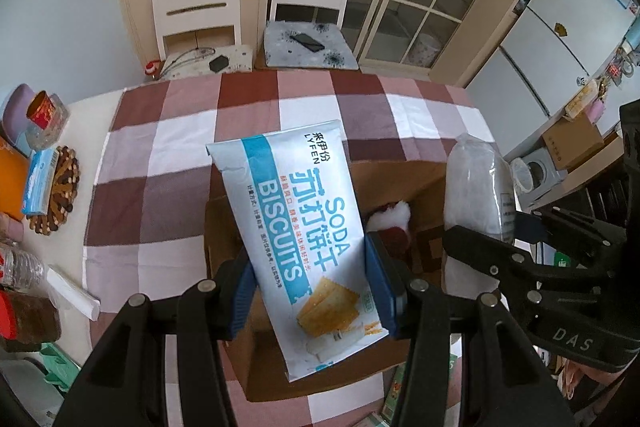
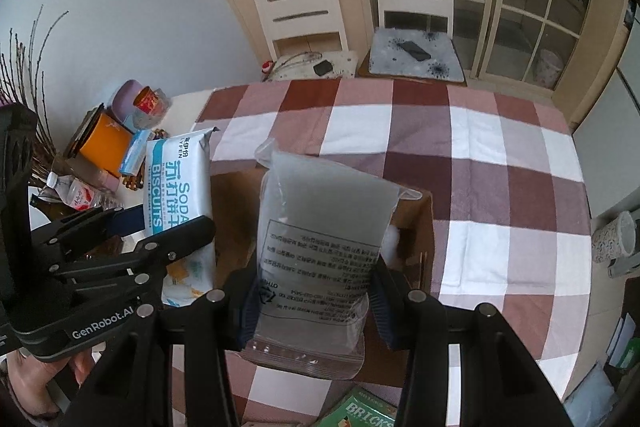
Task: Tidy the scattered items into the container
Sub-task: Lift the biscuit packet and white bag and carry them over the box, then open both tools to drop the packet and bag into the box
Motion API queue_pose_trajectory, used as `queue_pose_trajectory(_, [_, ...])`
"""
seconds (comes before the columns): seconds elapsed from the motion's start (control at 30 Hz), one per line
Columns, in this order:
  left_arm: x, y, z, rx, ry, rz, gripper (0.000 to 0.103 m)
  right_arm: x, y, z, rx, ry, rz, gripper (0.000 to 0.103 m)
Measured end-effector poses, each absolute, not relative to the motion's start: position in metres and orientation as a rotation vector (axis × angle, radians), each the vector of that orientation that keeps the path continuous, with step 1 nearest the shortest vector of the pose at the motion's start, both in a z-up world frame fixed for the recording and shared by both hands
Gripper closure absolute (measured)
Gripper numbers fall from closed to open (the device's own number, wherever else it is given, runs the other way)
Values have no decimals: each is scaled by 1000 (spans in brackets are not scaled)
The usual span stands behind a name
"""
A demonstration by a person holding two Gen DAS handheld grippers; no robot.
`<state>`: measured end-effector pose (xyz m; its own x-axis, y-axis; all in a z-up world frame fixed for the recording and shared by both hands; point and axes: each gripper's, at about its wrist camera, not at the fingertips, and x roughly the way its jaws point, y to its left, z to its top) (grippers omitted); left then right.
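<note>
L gripper (image 1: 312,287) has its jaws pinching the soda biscuit pack (image 1: 304,227) by both long edges, holding it tilted above the open cardboard box (image 1: 224,227) on the checked desk (image 1: 160,163). R gripper (image 2: 312,295) has its jaws clamped on a clear zip bag w/ printed label (image 2: 320,239), upright over the same box (image 2: 420,227), just beside the biscuits (image 2: 180,187). A white-and-red fluffy item (image 1: 390,223) lies inside the box; a green BRICKS box (image 2: 364,413) sits at the near desk edge.
</note>
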<state>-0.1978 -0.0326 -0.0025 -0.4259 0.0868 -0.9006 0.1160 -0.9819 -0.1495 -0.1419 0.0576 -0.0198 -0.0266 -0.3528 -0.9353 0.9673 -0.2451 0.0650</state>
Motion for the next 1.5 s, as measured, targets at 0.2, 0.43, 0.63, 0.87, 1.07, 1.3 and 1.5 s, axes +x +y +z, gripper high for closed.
queue_pose_trajectory(0.2, [-195,-31,-18,1724,295,-2595,52,-145,59,-34,1148,825,-1511,56])
queue_pose_trajectory(0.43, [-189,-31,-29,1756,300,-2571,52,-148,61,-47,1167,866,-1501,56])
queue_pose_trajectory(0.63, [-188,-28,-34,1780,294,-2556,52,-146,63,-53,1175,889,-1487,55])
queue_pose_trajectory(0.87, [-188,-26,-36,1791,287,-2555,52,-147,64,-55,1183,907,-1482,55])
queue_pose_trajectory(1.07, [-189,-26,-35,1791,303,-2563,50,-148,64,-55,1191,920,-1490,55])
queue_pose_trajectory(1.3, [-188,-24,-25,1753,284,-2591,36,-152,63,-46,1193,902,-1527,44])
queue_pose_trajectory(1.5, [-186,-24,-21,1740,285,-2596,34,-156,67,-37,1188,876,-1546,44])
